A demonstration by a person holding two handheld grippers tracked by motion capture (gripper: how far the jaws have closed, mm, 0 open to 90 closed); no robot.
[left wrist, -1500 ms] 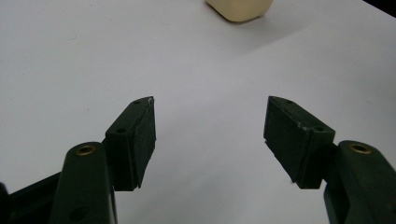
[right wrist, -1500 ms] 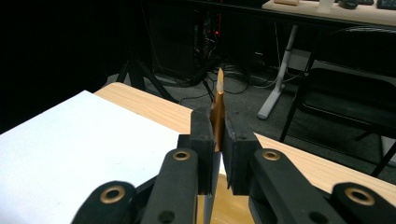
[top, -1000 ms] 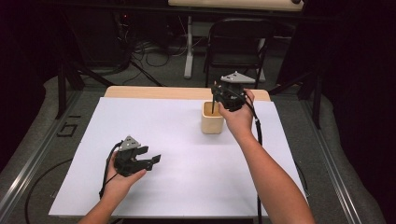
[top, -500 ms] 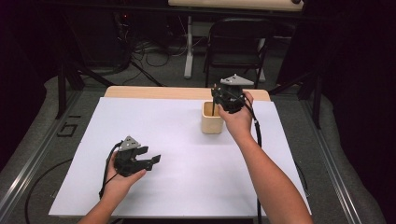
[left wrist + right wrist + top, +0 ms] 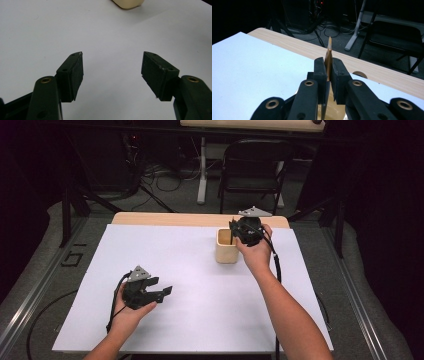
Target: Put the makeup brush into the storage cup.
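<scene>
My right gripper (image 5: 241, 233) hangs over the rim of a beige cup (image 5: 227, 249) at the back right of the white sheet. In the right gripper view my right gripper (image 5: 328, 67) is shut on a thin flat gold-coloured piece (image 5: 329, 50). The piece sticks up past the pads, and its lower end runs down out of sight. At the near left, my left gripper (image 5: 165, 292) rests low over the sheet in the person's hand. Its jaws stand open with nothing between them (image 5: 112, 67). The cup's base (image 5: 127, 3) shows far ahead of them.
The white sheet (image 5: 175, 270) covers a wooden table whose bare strip (image 5: 200, 219) shows along the far edge. Behind the table stand a black chair (image 5: 255, 165) and table legs, with cables on the floor.
The right hand has sunk a little toward the cup with the gold piece still pinched. The left hand has stayed where it was.
</scene>
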